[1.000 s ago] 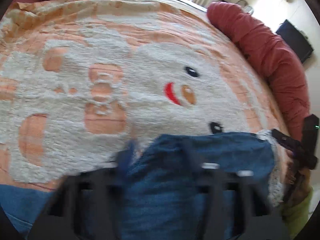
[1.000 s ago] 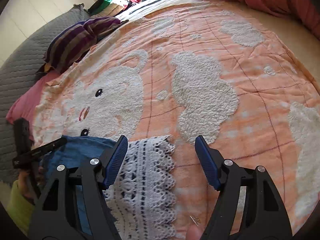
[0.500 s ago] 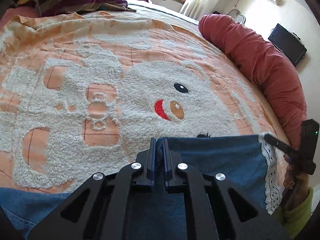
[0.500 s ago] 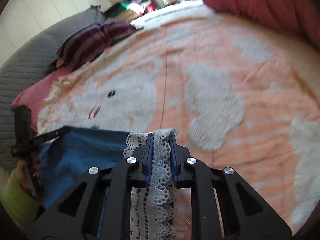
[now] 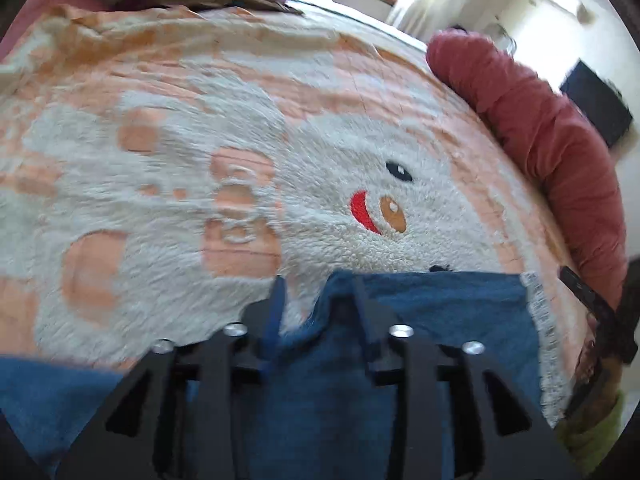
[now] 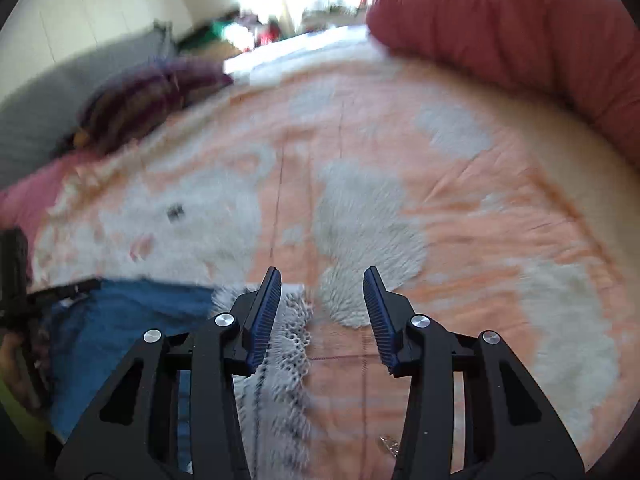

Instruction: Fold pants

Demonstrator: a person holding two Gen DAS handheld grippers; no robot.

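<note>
Half a second back, both jaws clamped tight on cloth; now both sets spread and just opened. Left gripper (image 5: 318, 300) parted over the denim edge of the pants (image 5: 440, 320), corner of cloth between the jaws, pads apparently not pressing; right gripper (image 6: 322, 312) parted above the lace trim (image 6: 294, 320), left pad beside the lace, no pinch. Pants flat on the bed, on the orange blanket (image 5: 360, 92), top edge just below the bear face (image 5: 384, 208). Seen only from the left wrist: bear's eye, nose, red mouth sharp; black screen (image 5: 596, 108) on the wall. Seen only from the right wrist: grey headboard (image 6: 60, 100); lace pattern close up. Red bolster (image 6: 520, 28) in both.
</note>
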